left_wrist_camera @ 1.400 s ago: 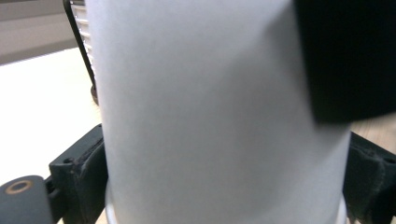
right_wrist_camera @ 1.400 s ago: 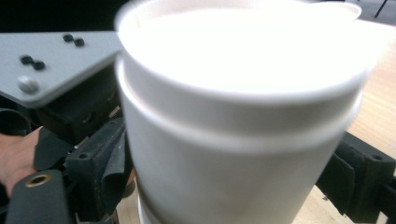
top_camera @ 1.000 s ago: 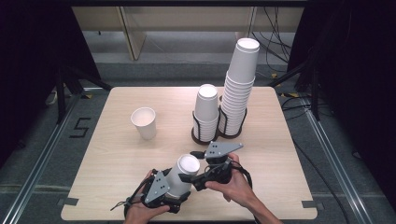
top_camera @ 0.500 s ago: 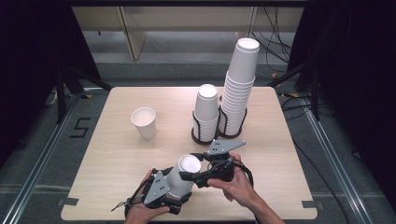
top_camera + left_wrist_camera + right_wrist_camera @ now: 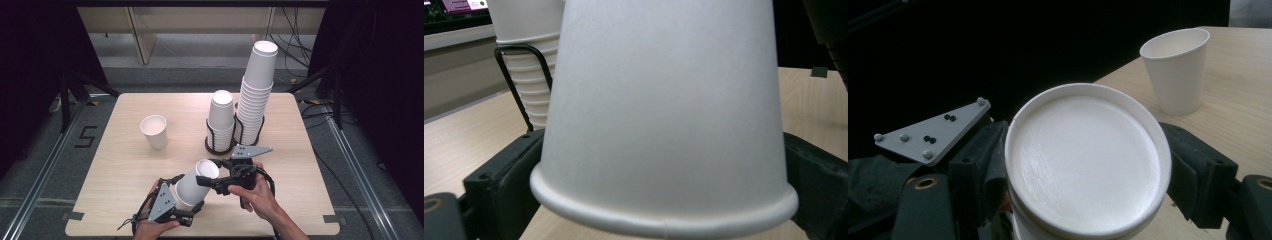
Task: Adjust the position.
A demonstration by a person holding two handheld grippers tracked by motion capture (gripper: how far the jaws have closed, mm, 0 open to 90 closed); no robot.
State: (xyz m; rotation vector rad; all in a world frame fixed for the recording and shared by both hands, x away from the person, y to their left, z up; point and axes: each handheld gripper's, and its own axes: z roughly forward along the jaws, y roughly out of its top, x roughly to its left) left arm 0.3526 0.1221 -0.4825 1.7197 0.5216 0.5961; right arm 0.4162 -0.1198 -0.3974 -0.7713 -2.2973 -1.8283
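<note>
Smooth tapered paper cup sits between widened left gripper; right gripper clamps its base.

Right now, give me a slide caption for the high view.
Two hand-held grippers hold a white paper cup on its side over a wooden table, near two cup stacks and one upright cup.

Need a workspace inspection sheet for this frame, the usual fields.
Surface: wooden table, bare parts clean.
Job's things: held cup, tilted, between both grippers; upright cup at left; short stack and tall stack, inverted, in wire holder.
Clutter: nothing seen.
Grippers: left gripper jaws have just been opening, cup's rim end between them; right gripper shut on its base end.
Cables: floor cables behind the table.
Surroundings: dark curtains, wooden shelf.
</note>
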